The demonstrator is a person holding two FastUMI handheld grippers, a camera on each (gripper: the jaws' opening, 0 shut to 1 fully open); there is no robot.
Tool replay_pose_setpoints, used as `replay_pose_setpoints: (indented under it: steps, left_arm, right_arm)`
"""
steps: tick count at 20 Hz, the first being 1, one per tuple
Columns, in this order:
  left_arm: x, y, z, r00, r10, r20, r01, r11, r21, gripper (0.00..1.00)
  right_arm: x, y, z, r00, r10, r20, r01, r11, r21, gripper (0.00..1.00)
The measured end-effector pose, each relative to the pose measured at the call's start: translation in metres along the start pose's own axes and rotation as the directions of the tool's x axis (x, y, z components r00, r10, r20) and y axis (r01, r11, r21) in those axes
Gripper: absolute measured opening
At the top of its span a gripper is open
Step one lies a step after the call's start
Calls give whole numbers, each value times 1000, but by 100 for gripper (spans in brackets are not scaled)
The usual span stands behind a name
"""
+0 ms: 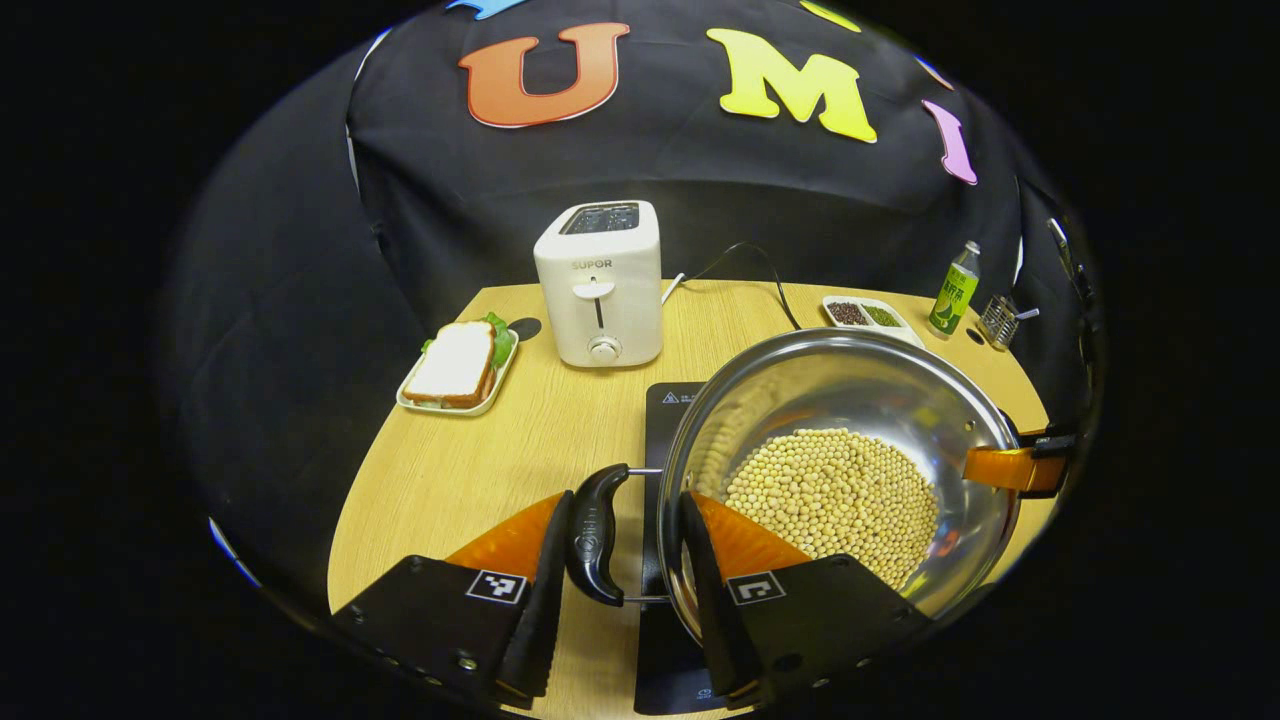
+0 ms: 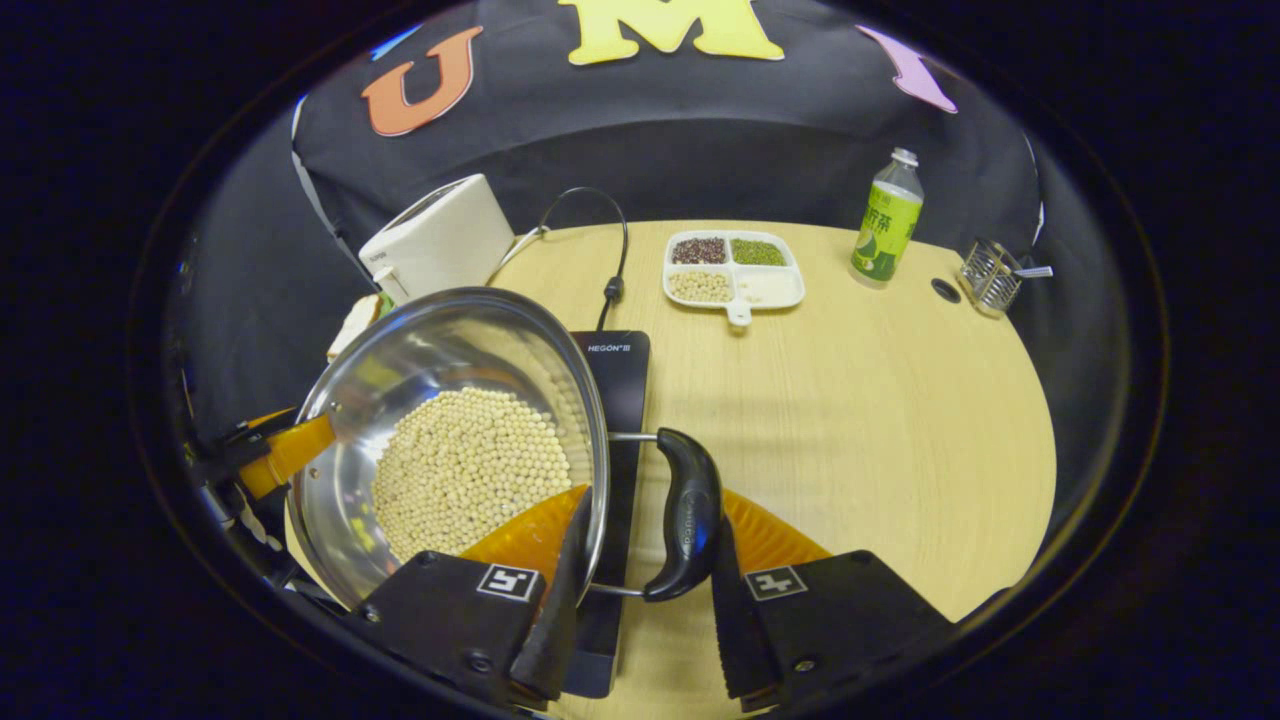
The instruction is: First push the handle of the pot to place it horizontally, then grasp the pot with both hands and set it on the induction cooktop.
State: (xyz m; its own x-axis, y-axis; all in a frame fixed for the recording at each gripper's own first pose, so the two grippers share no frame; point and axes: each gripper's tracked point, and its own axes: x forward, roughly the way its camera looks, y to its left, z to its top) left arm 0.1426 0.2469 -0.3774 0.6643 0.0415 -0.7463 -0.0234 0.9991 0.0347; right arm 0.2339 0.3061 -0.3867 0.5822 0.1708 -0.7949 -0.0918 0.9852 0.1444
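Note:
A steel pot (image 1: 850, 385) holding soybeans (image 1: 830, 495) sits over the black induction cooktop (image 1: 668, 410); I cannot tell whether it rests on it. My left gripper (image 1: 625, 600) is shut across the pot's black handle (image 1: 594, 535), with one finger outside the handle and the other inside the rim. In the right gripper view, my right gripper (image 2: 645, 600) grips the opposite black handle (image 2: 686, 525) the same way, beside the pot (image 2: 430, 345) and cooktop (image 2: 620, 380). Each gripper shows in the other's view at the pot's far rim: the right gripper (image 1: 1015, 467) and the left gripper (image 2: 285, 450).
At the back of the wooden table (image 2: 880, 400) stand a white toaster (image 1: 600, 285), a sandwich on a plate (image 1: 458, 368), a divided dish of beans (image 2: 733, 268), a green bottle (image 2: 886, 220) and a small metal rack (image 2: 990, 275). A black cable (image 2: 612, 250) runs to the cooktop.

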Motion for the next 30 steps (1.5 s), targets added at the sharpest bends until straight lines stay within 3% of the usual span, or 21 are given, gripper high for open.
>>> replay_pose_setpoints:
  steps: [4, 6, 9, 12, 23, 30]
  left_arm:
    - [-1, -2, 4, 998, -37, 41, 35, 998, 55, 63]
    - [-6, 0, 7, 997, -38, 60, 34, 997, 64, 67]
    - [-26, 11, 18, 992, 25, 125, -32, 998, 57, 97]
    - [-47, 7, 30, 980, 67, 187, -80, 995, 61, 96]
    - [-113, -64, 60, 954, 38, 298, -63, 995, 74, 97]
    - [-187, -127, 68, 924, 33, 381, -52, 998, 39, 97]
  right_arm:
    - [-1, 0, 2, 999, 31, 30, -30, 999, -14, 65]
    - [-9, -4, 11, 996, 22, 81, -20, 999, -29, 75]
    - [-30, -12, 34, 980, 5, 198, 12, 996, -84, 81]
    - [-53, -18, 41, 967, -1, 255, 38, 990, -139, 82]
    - [-121, -57, 30, 939, 27, 343, 43, 980, -195, 81]
    - [-188, -106, 30, 899, 12, 439, 96, 970, -223, 84]
